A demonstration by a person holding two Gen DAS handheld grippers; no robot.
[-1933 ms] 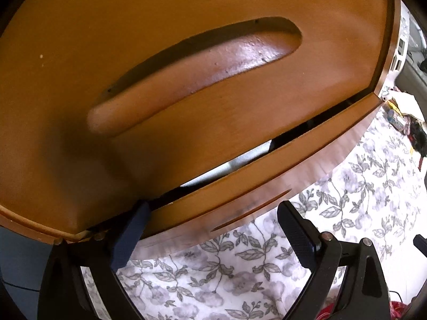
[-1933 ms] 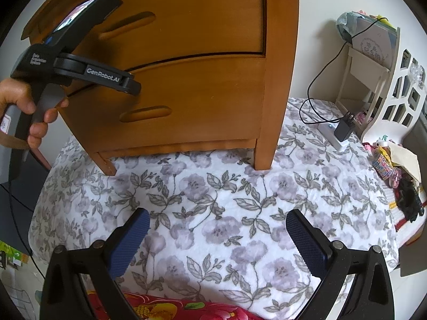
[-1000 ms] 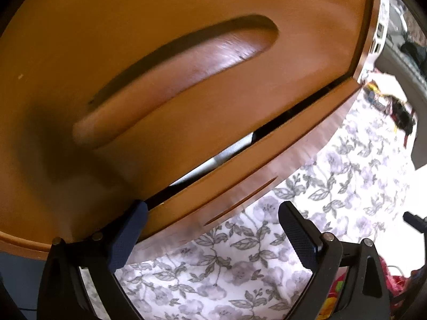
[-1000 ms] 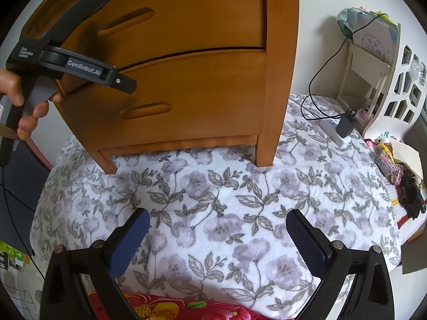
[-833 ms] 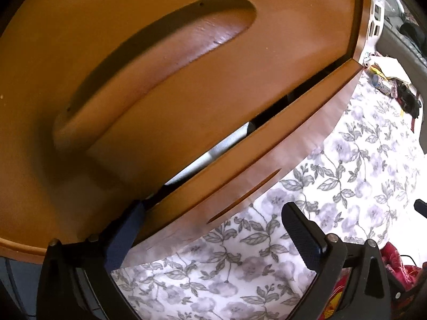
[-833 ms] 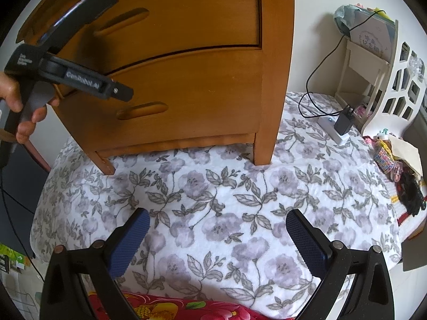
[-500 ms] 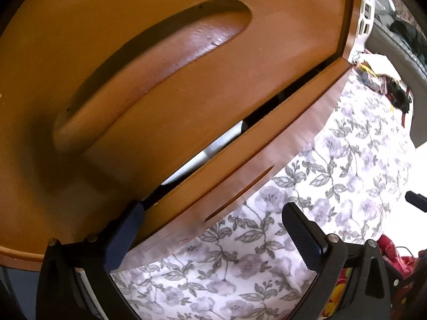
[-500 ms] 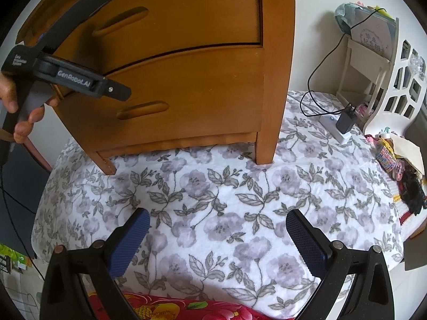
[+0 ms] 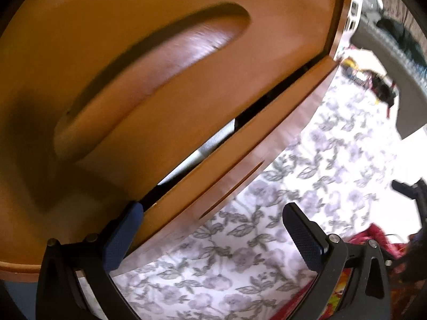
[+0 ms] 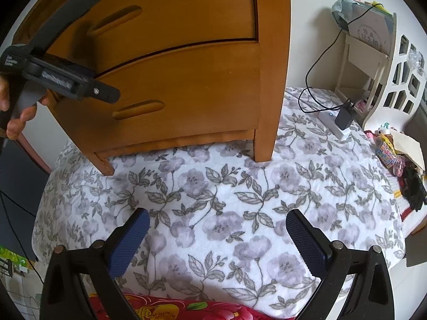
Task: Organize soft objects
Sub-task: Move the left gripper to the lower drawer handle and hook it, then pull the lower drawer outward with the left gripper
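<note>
We hold the left gripper [image 9: 210, 226] tight against the wooden nightstand [image 10: 186, 53], jaws spread wide and empty, its left fingertip [image 9: 125, 229] at the dark gap between the upper drawer [image 9: 160, 53] and the lower drawer [image 9: 240, 146]. Inside that gap a pale ribbed fabric [image 9: 210, 144] shows. Our right gripper [image 10: 216, 237] hovers wide open and empty over the floral bedspread [image 10: 226, 200].

My left gripper [image 10: 106, 96] is black plastic w/ a white label and a small screw. Right gripper [image 10: 217, 236]: black arms, bumpy blue pads [image 10: 307, 242], silver screws. My hand [image 10: 18, 122] shows bare skin.
</note>
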